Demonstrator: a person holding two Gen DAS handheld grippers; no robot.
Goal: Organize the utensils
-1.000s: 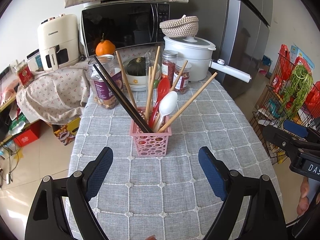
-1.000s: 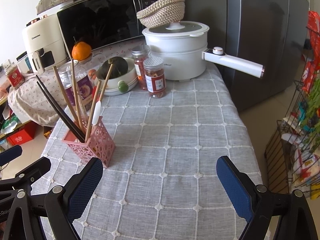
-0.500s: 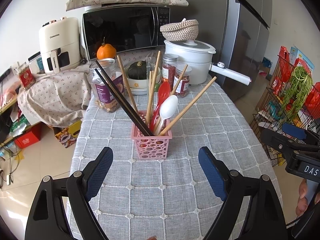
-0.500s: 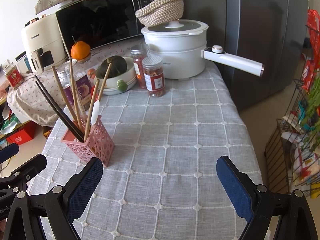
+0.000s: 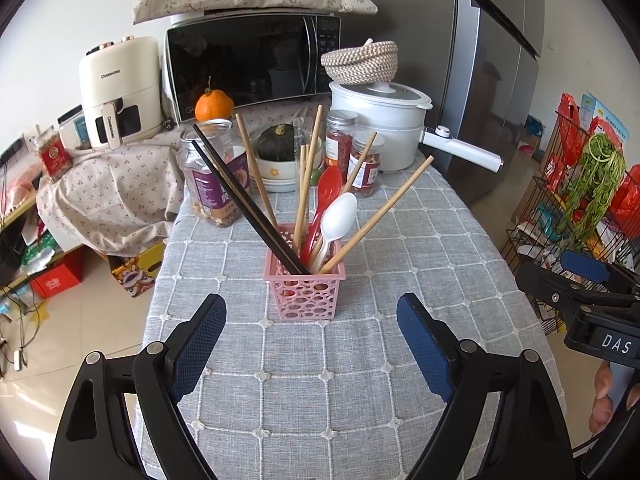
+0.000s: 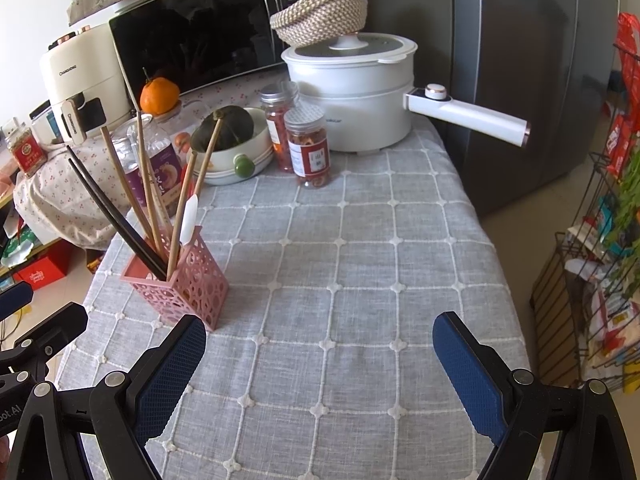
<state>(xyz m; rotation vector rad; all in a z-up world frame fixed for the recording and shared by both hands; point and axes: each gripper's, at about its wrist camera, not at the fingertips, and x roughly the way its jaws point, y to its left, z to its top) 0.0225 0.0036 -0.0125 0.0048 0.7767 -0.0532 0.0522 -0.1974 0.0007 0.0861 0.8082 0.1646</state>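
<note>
A pink perforated utensil holder (image 5: pixel 305 289) stands on the grey checked tablecloth (image 5: pixel 360 360). It holds two dark chopsticks (image 5: pixel 244 198), several wooden chopsticks (image 5: pixel 378 216), a red spoon (image 5: pixel 325 200) and a white spoon (image 5: pixel 336 218). The holder also shows in the right wrist view (image 6: pixel 188 286), at the left. My left gripper (image 5: pixel 311 326) is open and empty, just in front of the holder. My right gripper (image 6: pixel 319 346) is open and empty over bare cloth, to the right of the holder.
Behind the holder stand a large jar (image 5: pixel 216 176), a bowl with a green squash (image 5: pixel 280 160), two spice jars (image 5: pixel 364 164), a white pot with a long handle (image 5: pixel 384 120) and a microwave (image 5: pixel 252 64). A wire rack (image 5: pixel 580 200) is at the right, off the table.
Both grippers have pulled back a little from the holder, which now sits slightly farther off. Both stay open and empty. The utensils have not moved.
</note>
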